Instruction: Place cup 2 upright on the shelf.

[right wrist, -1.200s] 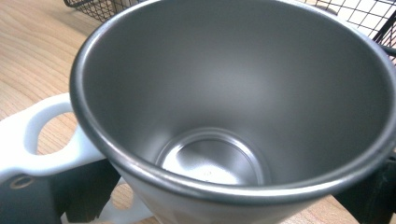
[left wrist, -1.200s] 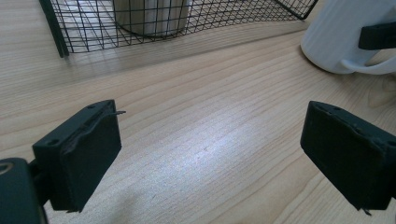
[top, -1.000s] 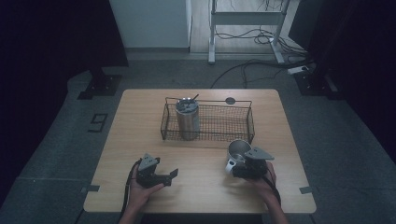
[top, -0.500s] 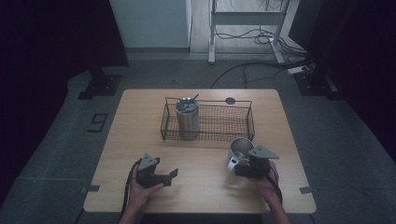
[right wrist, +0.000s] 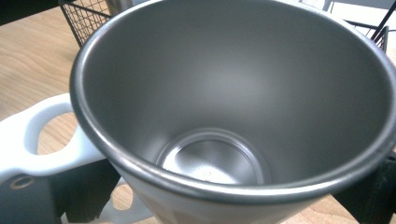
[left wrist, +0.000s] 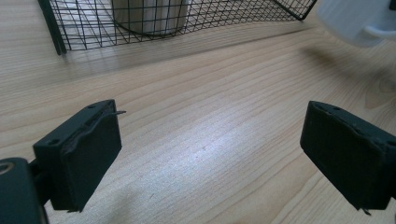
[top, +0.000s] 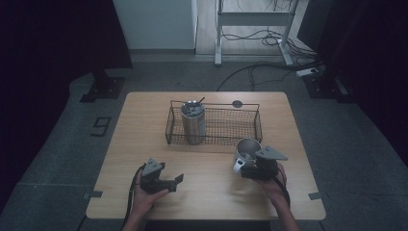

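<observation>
High view: right hand-held gripper [top: 246,169], lower right, grips white-handled grey steel mug [top: 246,152]; left hand-held gripper [top: 174,181], lower left, gapes wide, empty.

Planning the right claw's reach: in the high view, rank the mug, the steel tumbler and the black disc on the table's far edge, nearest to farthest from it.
1. Mug, at the right claw itself.
2. Steel tumbler, in the wire basket's left end.
3. Black disc, behind the basket.
</observation>
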Demonstrator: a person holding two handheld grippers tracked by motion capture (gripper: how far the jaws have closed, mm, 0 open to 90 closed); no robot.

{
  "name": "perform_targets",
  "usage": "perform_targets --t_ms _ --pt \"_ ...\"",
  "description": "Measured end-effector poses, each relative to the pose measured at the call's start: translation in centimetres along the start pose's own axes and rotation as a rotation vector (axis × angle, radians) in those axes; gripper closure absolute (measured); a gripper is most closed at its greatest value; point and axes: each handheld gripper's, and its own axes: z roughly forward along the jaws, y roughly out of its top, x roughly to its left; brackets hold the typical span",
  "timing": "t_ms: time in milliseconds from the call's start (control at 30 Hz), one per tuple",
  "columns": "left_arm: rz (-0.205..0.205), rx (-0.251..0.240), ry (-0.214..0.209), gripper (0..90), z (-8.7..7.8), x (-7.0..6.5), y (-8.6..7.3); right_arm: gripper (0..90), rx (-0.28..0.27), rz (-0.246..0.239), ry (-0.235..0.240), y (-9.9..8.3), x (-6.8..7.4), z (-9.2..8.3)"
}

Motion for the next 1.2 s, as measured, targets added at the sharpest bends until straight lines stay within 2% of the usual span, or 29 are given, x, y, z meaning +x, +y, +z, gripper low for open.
perform_targets --t_ms 267,600,1200 --pt "0.0 0.0 0.0 5.3 0.0 0.0 0.0 8.0 -0.009 0.003 -0.009 0.7 -0.2 -0.3" --pt "-0.001 0.003 -0.002 5.3 0.1 -0.1 -0.1 8.0 -0.027 -0.011 -0.011 2.7 -0.3 -0.5" --pt "-0.004 -0.001 -0.002 5.4 -0.1 0.1 0.0 8.0 -0.044 -0.025 -0.013 5.2 -0.2 0.4"
